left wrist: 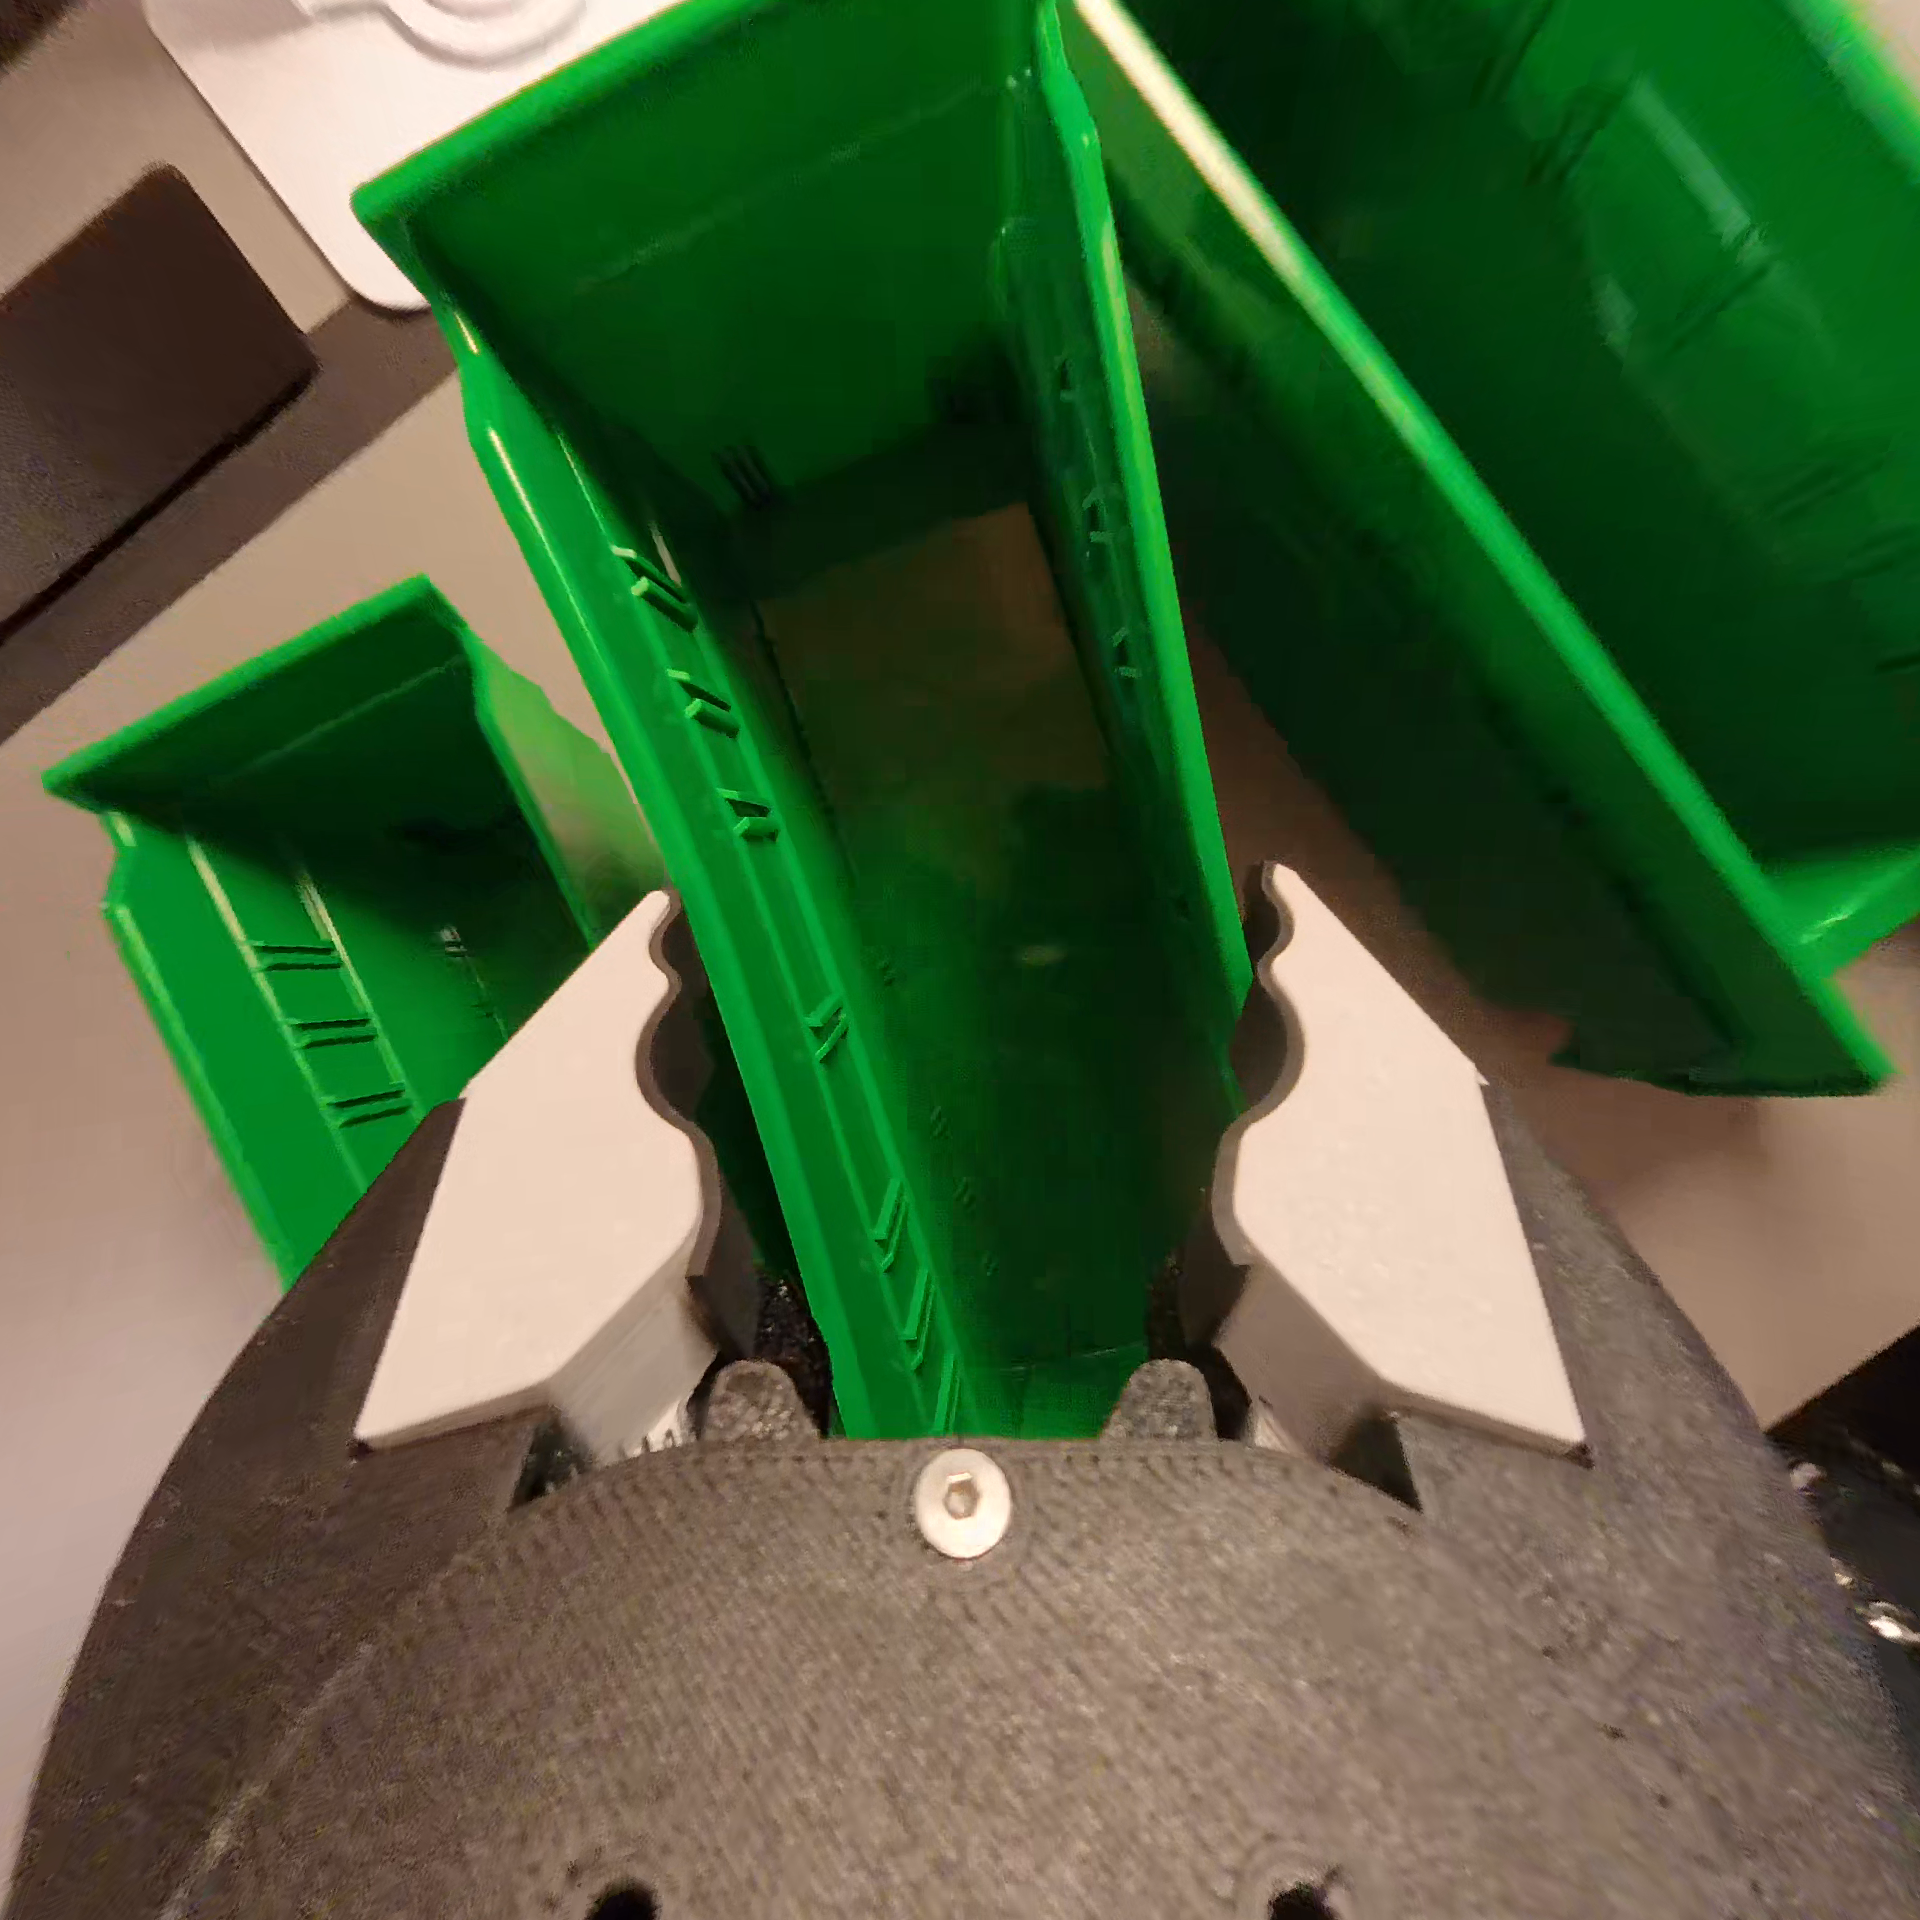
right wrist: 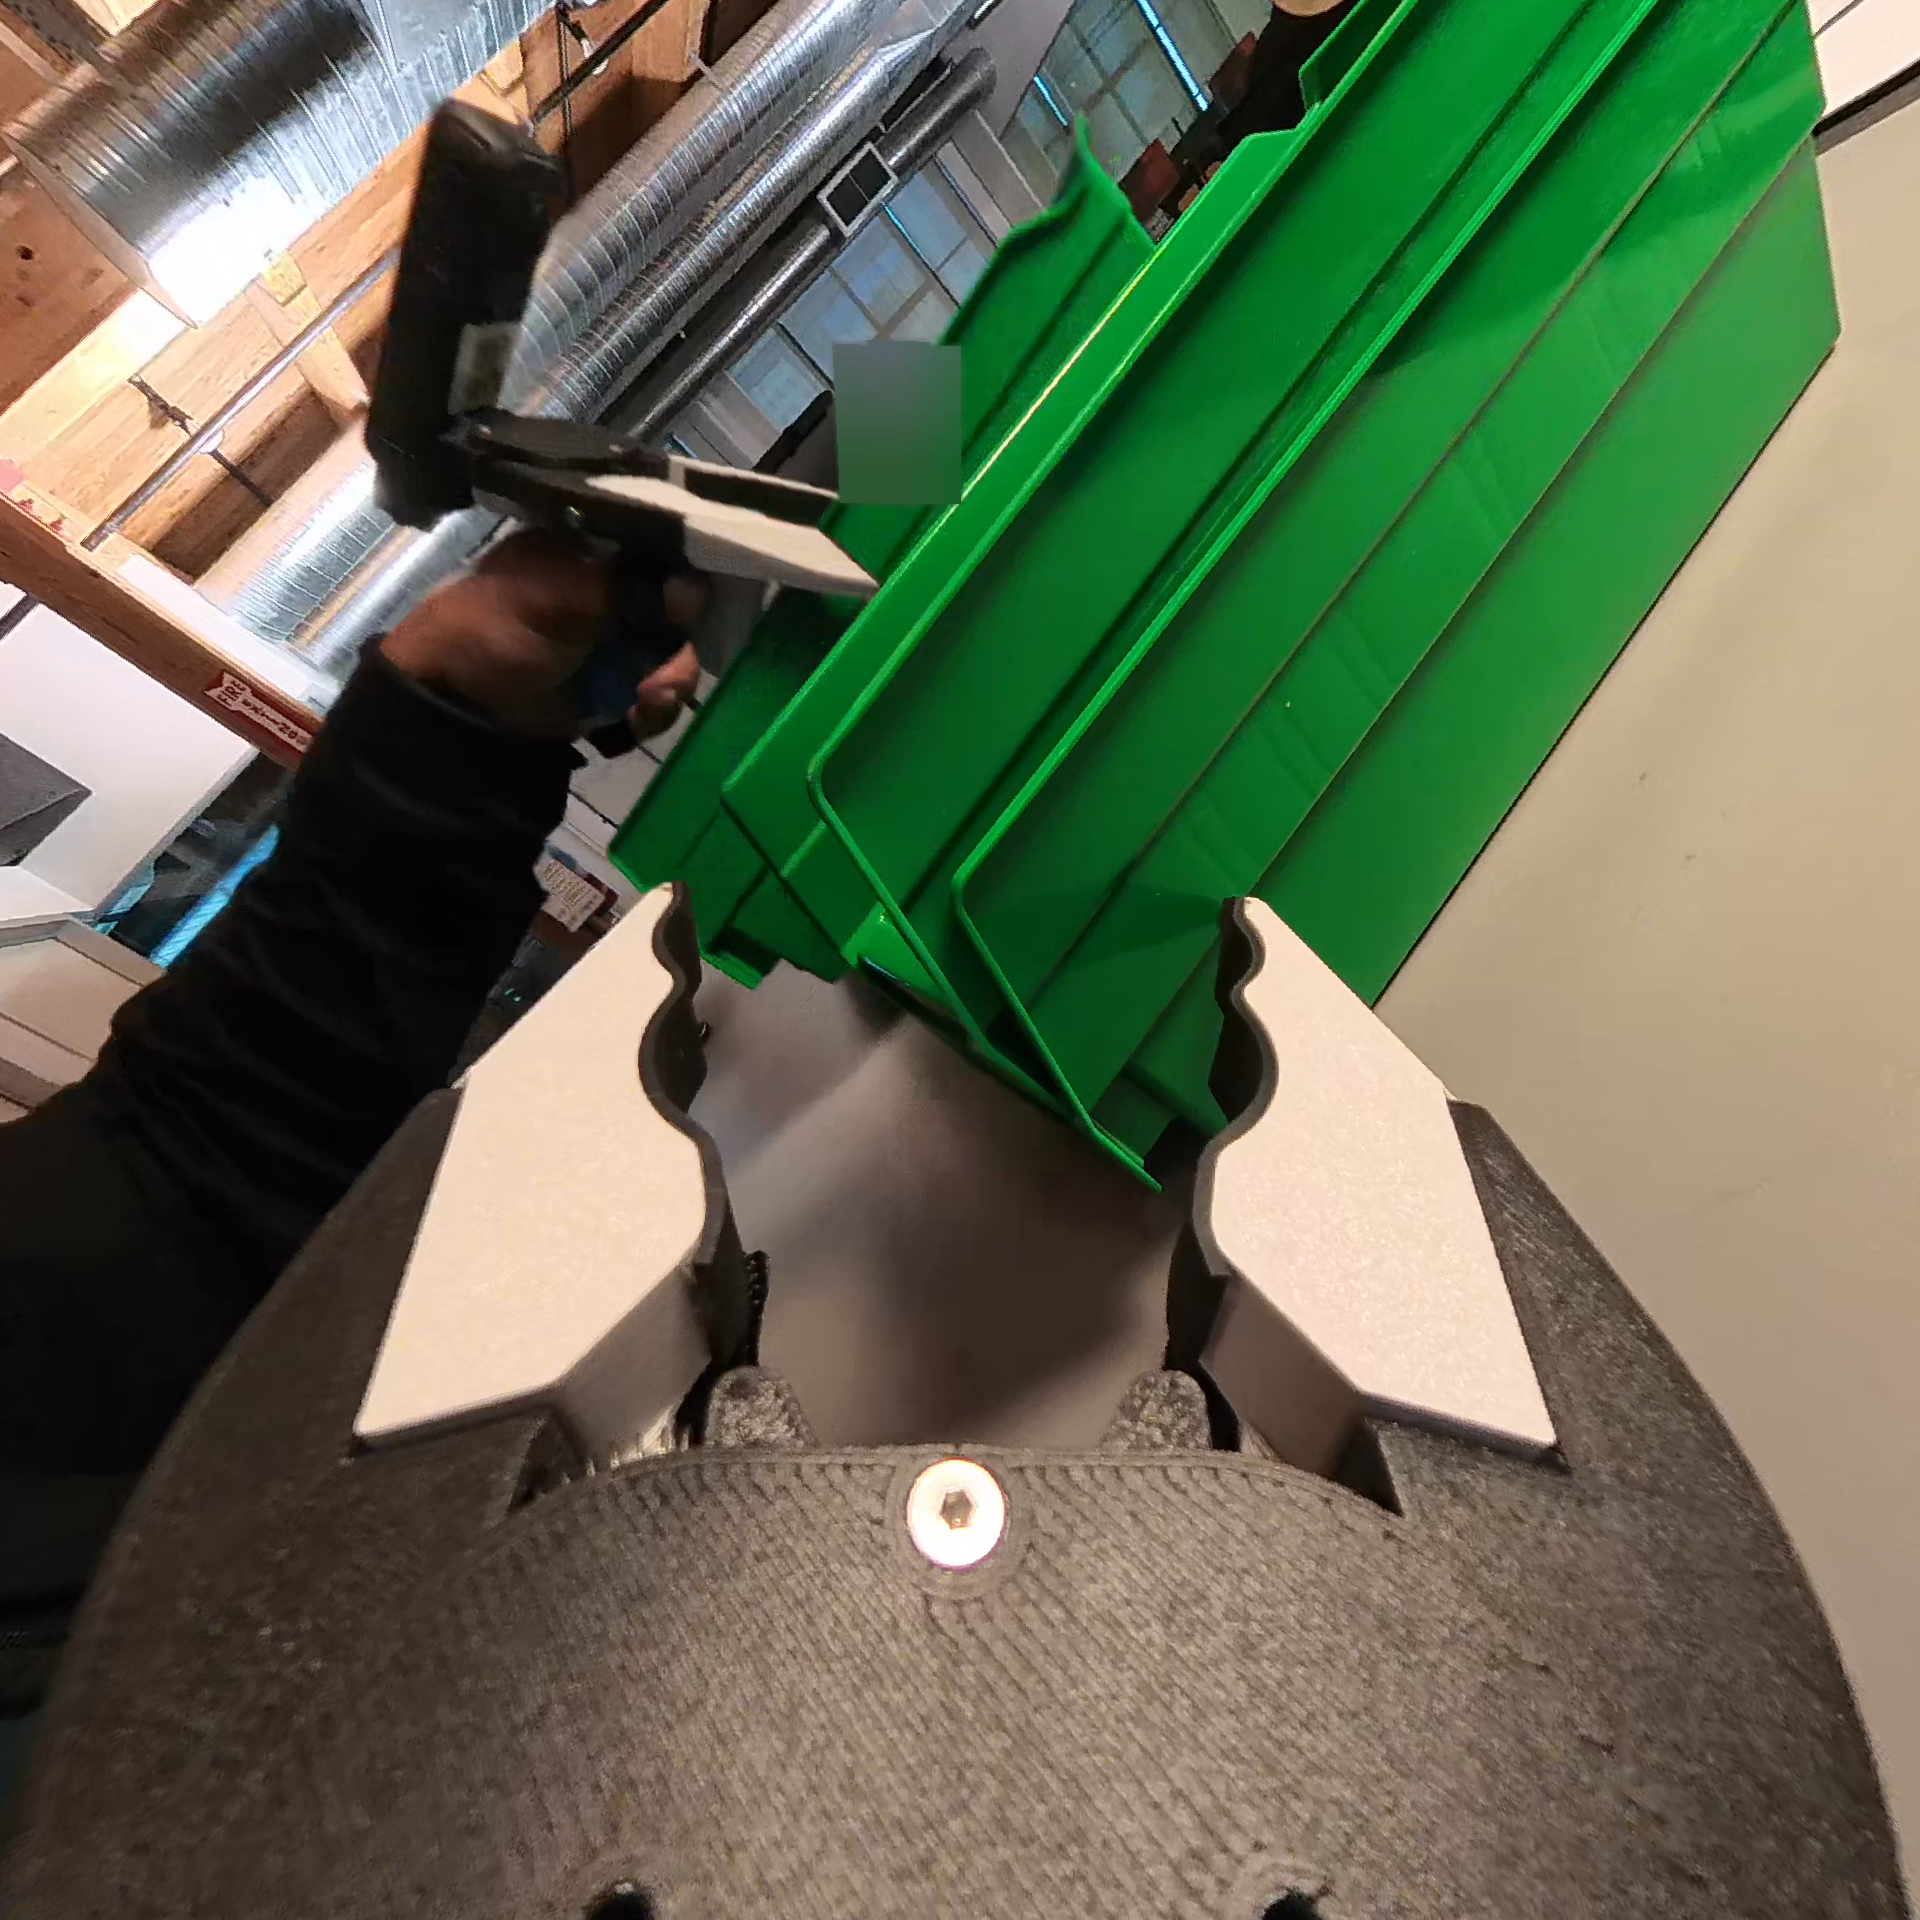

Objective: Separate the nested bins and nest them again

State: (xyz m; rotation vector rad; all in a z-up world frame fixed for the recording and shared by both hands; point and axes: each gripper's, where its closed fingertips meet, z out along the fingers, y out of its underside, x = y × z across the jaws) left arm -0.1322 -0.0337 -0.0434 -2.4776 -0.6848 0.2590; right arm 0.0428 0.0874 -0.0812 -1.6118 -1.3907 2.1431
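In the left wrist view a long, narrow green bin (left wrist: 727, 260) runs lengthwise between my fingers. My left gripper (left wrist: 966, 904) is shut on its two side walls near the close end. A smaller green bin (left wrist: 312, 831) stands on the table to its left. A larger green bin (left wrist: 1558, 416) lies to its right, blurred. In the right wrist view my right gripper (right wrist: 956, 914) is open. The near corner of the large bin (right wrist: 1455, 520) reaches in between the fingers, close to the right pad (right wrist: 1231, 1039) and apart from the left one. The left gripper (right wrist: 790, 530) shows there on the narrow bin (right wrist: 1049, 270).
The bins rest on a beige table (left wrist: 156, 1299). A black pad (left wrist: 125, 395) and a white object (left wrist: 312, 104) lie at the far left. A person's hand and dark sleeve (right wrist: 312, 935) carry the left gripper. Pipes and windows fill the background.
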